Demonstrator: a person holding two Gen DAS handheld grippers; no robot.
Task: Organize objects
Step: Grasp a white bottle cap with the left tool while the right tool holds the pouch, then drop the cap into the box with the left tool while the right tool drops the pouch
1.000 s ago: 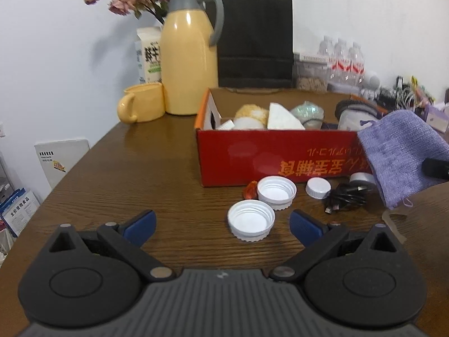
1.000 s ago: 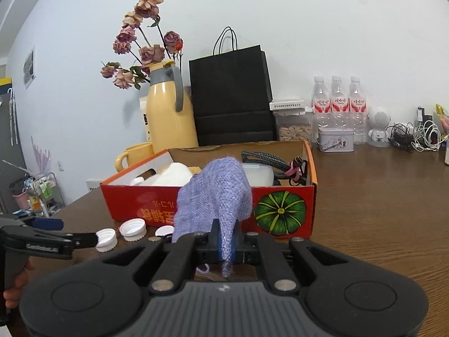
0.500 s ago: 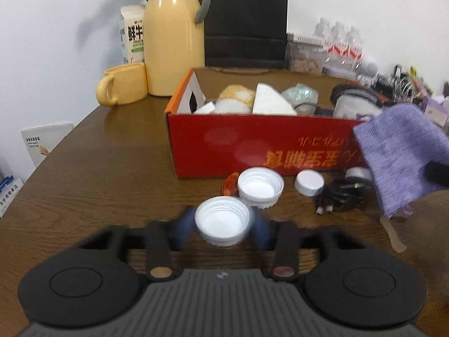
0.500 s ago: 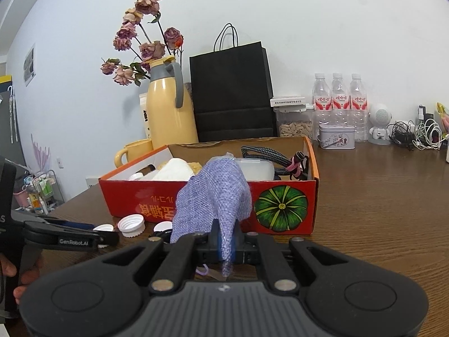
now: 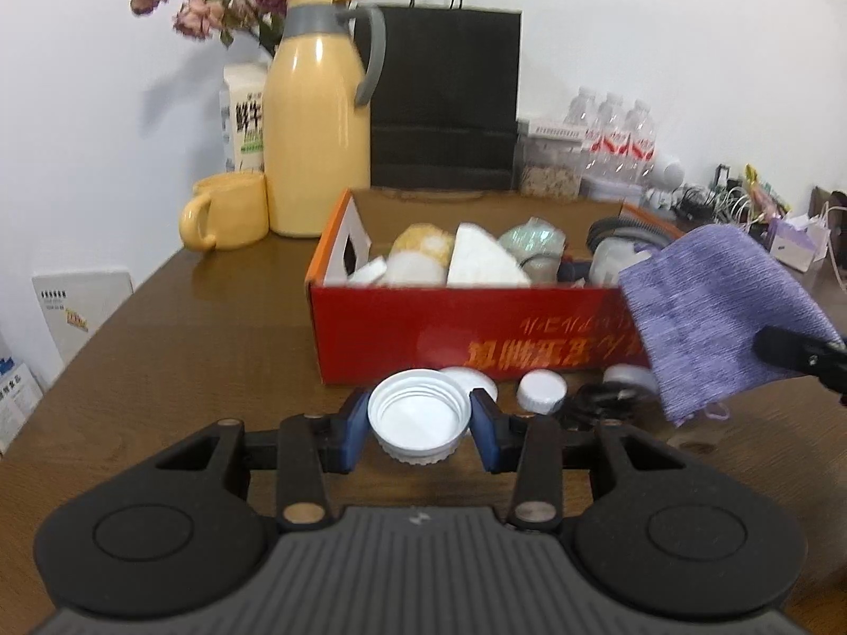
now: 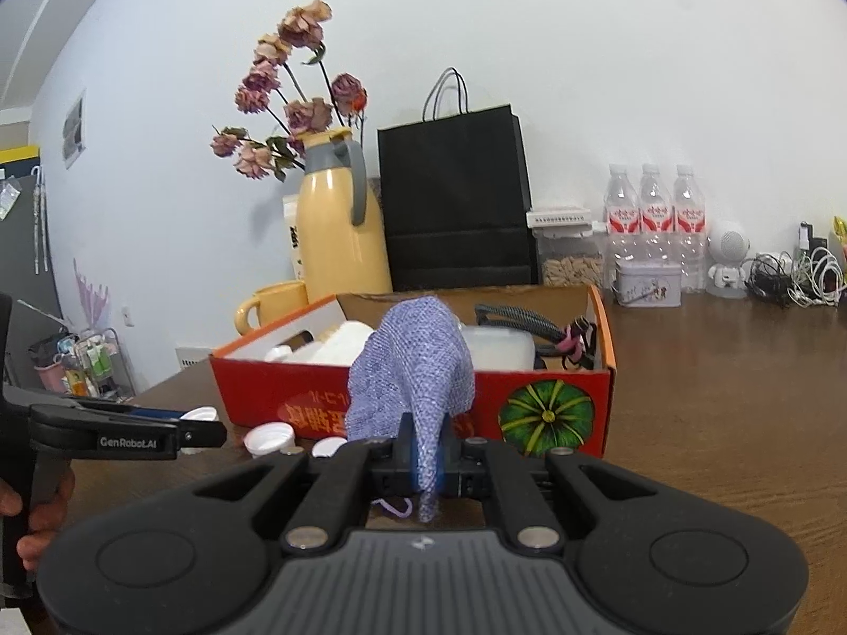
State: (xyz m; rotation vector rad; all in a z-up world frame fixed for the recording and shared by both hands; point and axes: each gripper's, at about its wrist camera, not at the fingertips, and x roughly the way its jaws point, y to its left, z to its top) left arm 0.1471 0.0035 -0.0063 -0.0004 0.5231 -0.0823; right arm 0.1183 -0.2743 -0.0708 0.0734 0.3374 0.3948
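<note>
A dark wooden table (image 5: pixel 159 349) holds a long red cardboard box (image 5: pixel 476 338) already part-filled with white and pale packets, a coiled cable and a clear tub; the sorting looks about half done; a black paper bag (image 5: pixel 444 100), a tall yellow flask (image 5: pixel 317 127) and a yellow mug (image 5: pixel 227 217) stand behind the box, clear of the route; the right gripper (image 6: pixel 426 463) is pinched tight on a purple knitted cloth (image 6: pixel 418 365) hanging before the box wall; the left gripper (image 5: pixel 418 428) clasps a white ribbed plastic lid (image 5: pixel 418 420), lifted just off the table in front of the box; left outside are a second lid (image 5: pixel 471 378), a small white cap (image 5: pixel 540 390) and a black cable (image 5: pixel 598 402); the box's near wall must be cleared
</note>
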